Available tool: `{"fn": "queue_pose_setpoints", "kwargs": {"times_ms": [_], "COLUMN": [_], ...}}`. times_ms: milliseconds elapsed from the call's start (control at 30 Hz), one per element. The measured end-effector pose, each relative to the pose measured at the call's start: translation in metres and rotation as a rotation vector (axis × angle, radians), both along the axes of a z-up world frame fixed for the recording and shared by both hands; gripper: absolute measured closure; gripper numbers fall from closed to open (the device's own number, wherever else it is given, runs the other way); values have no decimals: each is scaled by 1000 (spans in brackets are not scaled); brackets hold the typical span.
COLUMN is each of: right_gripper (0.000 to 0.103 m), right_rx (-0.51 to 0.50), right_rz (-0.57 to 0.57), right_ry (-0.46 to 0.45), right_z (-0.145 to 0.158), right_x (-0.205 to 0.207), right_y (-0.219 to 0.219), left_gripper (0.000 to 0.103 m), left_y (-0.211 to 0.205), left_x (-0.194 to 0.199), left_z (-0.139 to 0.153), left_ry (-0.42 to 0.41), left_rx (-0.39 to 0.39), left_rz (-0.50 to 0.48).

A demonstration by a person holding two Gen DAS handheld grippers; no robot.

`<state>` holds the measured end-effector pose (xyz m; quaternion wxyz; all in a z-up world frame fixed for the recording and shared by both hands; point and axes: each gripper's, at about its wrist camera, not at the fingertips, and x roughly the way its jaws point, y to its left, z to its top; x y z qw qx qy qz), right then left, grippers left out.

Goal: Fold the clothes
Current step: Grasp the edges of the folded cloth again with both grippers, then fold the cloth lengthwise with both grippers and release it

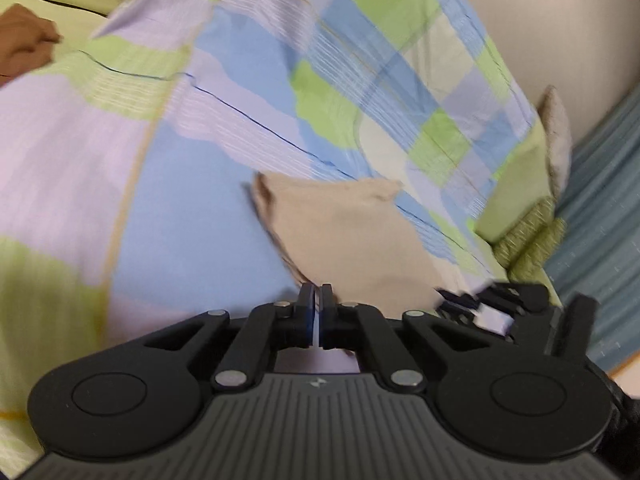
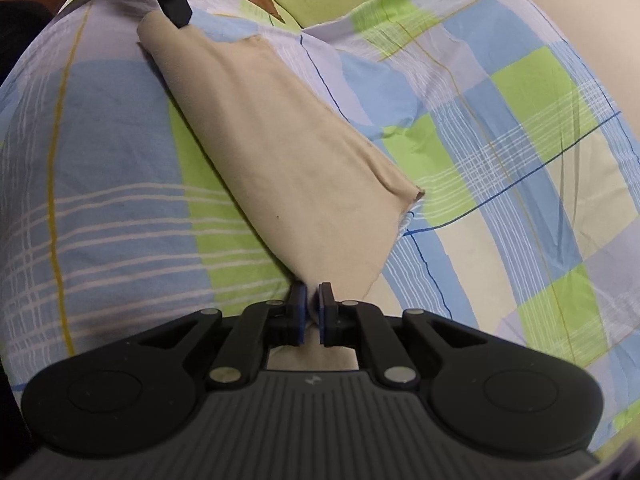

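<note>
Beige raw-edged cloth point(image 2: 280, 152) over a checked bed sheet in blue, lime green and lilac point(image 2: 520, 80), drawn into a long sloping panel between the two tools. Right gripper point(image 2: 313, 292) pressed together on the near corner, with fabric bunched between its blue pads. Left gripper point(image 1: 316, 292) pressed together too, at the far left corner and, judging by the lifted ridge there, pinching the cloth's very edge.

Possible trouble from here:
- Slipping out at the far corner. Only a sliver of hem caught there, so any sharp pull apart could free it and drop the panel in a heap.
- Folding askew. Right-hand edge hanging loose and curled at its free corner, likely to tuck under and crease if laid down without first being evened out.
- Catching the sheet. Bedding soft and rumpled just beneath both tips, easy to nip along with the cloth on a low pass.
- Fraying further. Raw edges liable to shed threads under hard tension.
- Misjudging the corner. Left wrist view smeared by blur, so exact contact hard to confirm.

Writing and brands: nothing readable anywhere. Only a small pale emblem point(image 2: 311, 381) on the ribbed grey body of each tool, too small to make out; no tag or label visible on cloth or sheet.
</note>
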<state>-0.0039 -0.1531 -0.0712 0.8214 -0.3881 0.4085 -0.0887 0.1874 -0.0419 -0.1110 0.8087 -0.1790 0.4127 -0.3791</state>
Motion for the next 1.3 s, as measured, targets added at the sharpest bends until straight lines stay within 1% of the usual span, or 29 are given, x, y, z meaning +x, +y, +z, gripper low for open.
{"fn": "queue_pose_setpoints", "kwargs": {"times_ms": [100, 167, 200, 233, 300, 367, 400, 467, 533, 600, 633, 667, 733, 767, 800, 833, 900, 1000, 1033, 1067, 1100, 1133, 1200, 1233, 1300], "right_gripper": [99, 99, 99, 99, 99, 99, 99, 99, 99, 98, 96, 96, 93, 92, 87, 83, 83, 83, 83, 83, 83, 84, 89, 101, 101], "right_rx": [-6, 2, 6, 7, 17, 30, 32, 37, 29, 28, 24, 13, -12, -21, -35, -46, -56, -76, -87, -98, -110, -120, -118, -105, -82], "right_rz": [1, 0, 0, 1, 4, 6, 7, 6, 11, 18, 25, 36, 56, 62, 71, 78, 87, 102, 109, 115, 122, 131, 141, 137, 125], "right_ry": [1, -19, -30, -37, -57, -72, -76, -71, -59, -52, -41, -24, 3, 10, 18, 23, 25, 32, 38, 45, 54, 63, 70, 74, 63], "right_z": [5, 13, 16, 19, 26, 32, 34, 35, 31, 29, 25, 21, 14, 12, 10, 9, 7, 4, 3, 1, -2, -5, -6, -5, -1], "right_x": [-2, -6, -8, -9, -10, -9, -7, -3, -1, 0, 0, 0, 0, -1, -1, 0, 0, 5, 6, 7, 8, 10, 11, 13, 13], "right_y": [3, 7, 9, 10, 11, 11, 10, 6, 3, 3, 4, 5, 8, 9, 11, 13, 15, 18, 19, 20, 20, 20, 17, 15, 12], "left_gripper": [97, 85, 75, 73, 73, 73, 75, 75, 75, 73, 72, 70, 56, 54, 53, 53, 53, 53, 57, 63, 90, 95, 95, 97, 100], "left_y": [-10, -25, -31, -36, -48, -50, -47, -38, -31, -30, -33, -38, -51, -58, -66, -75, -95, -121, -124, -126, -128, -128, -122, -117, -107], "left_x": [12, 21, 24, 27, 40, 50, 54, 56, 49, 25, 9, -13, -55, -76, -96, -111, -138, -156, -157, -155, -151, -147, -141, -141, -146], "left_z": [6, 10, 10, 9, 4, -2, -3, -1, 9, 27, 34, 42, 50, 52, 51, 49, 36, 10, 5, 4, 5, 5, 9, 10, 12], "left_ry": [-32, -70, -81, -89, -99, -126, -134, -147, -183, -273, -332, -412, -567, -644, -716, -771, -869, -982, -1001, -997, -982, -972, -928, -913, -900], "left_rx": [-10, 8, 20, 28, 67, 159, 190, 217, 241, 283, 313, 352, 427, 466, 508, 552, 662, 844, 869, 877, 890, 905, 893, 890, 904], "left_rz": [-22, -60, -76, -89, -114, -90, -71, -41, -29, -79, -127, -198, -336, -404, -469, -519, -608, -682, -692, -683, -666, -653, -636, -635, -644]}}
